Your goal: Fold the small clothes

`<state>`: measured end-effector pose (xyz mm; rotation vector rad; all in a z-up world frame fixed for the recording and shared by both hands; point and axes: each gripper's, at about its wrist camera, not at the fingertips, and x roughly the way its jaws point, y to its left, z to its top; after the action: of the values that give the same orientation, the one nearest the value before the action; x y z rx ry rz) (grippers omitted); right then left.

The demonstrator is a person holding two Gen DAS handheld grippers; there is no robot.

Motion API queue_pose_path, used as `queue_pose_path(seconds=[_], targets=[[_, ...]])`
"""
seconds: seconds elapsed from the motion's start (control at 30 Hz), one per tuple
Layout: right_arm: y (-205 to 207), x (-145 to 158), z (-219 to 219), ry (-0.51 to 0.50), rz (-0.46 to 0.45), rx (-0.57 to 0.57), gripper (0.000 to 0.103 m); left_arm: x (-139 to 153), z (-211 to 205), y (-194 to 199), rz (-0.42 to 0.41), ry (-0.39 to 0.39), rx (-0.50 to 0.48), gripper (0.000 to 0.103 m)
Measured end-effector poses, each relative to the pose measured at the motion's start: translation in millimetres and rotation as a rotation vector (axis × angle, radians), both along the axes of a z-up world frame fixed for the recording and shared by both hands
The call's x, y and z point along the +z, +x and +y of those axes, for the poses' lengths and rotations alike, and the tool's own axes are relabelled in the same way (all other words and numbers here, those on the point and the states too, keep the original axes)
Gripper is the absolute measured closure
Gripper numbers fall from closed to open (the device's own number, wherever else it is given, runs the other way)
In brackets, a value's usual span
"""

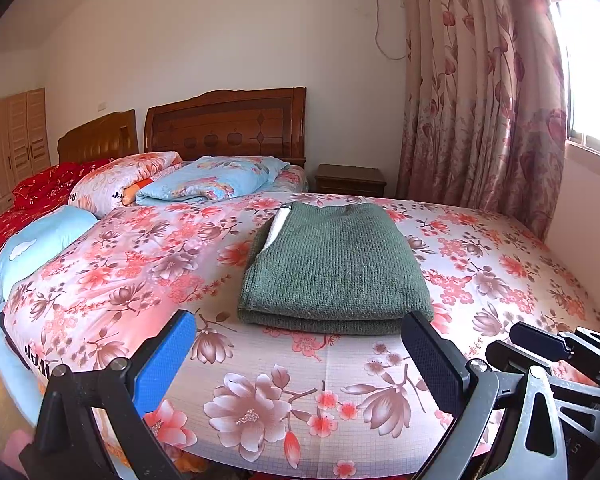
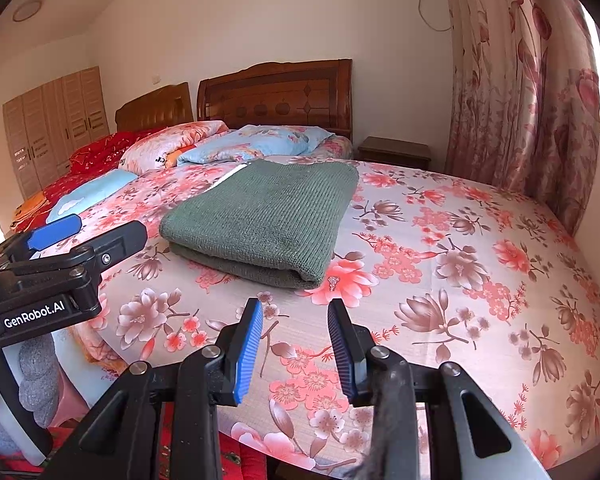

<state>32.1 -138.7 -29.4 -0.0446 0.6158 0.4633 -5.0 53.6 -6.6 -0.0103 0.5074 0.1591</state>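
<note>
Looking along both sets of fingers, we see a green knit garment (image 1: pixel 334 264) folded into a thick, ribbed rectangle on the bed (image 1: pixel 260 392), its smooth floral sheet printed with coral and mauve blossoms. A white strip shows at the garment's far left edge. Our left gripper (image 1: pixel 300 356) stands spread wide and empty, just short of the fold's near edge. Our right gripper (image 2: pixel 296 344) is partly spread, holding nothing, over bare sheet near the garment's corner.
</note>
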Motion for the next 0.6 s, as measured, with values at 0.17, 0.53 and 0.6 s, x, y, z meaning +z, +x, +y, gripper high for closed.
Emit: queue_pose_path(seconds=[0.17,0.53,0.6], targets=[[-0.3,0.8,-0.8,0.002,-0.005,-0.003,0.069,0.4,0.0,-0.4,-0.001,0.001,0.000,0.000],[-1.2,2.0,-0.8,0.002,-0.010,-0.001,0.069,-0.3,-0.7,-0.6,0.001,0.003,-0.002,0.000],[-1.6,2.2,-1.0,0.003,-0.012,-0.002,0.069,-0.5,-0.2,-0.8,0.002,0.002,-0.002,0.000]])
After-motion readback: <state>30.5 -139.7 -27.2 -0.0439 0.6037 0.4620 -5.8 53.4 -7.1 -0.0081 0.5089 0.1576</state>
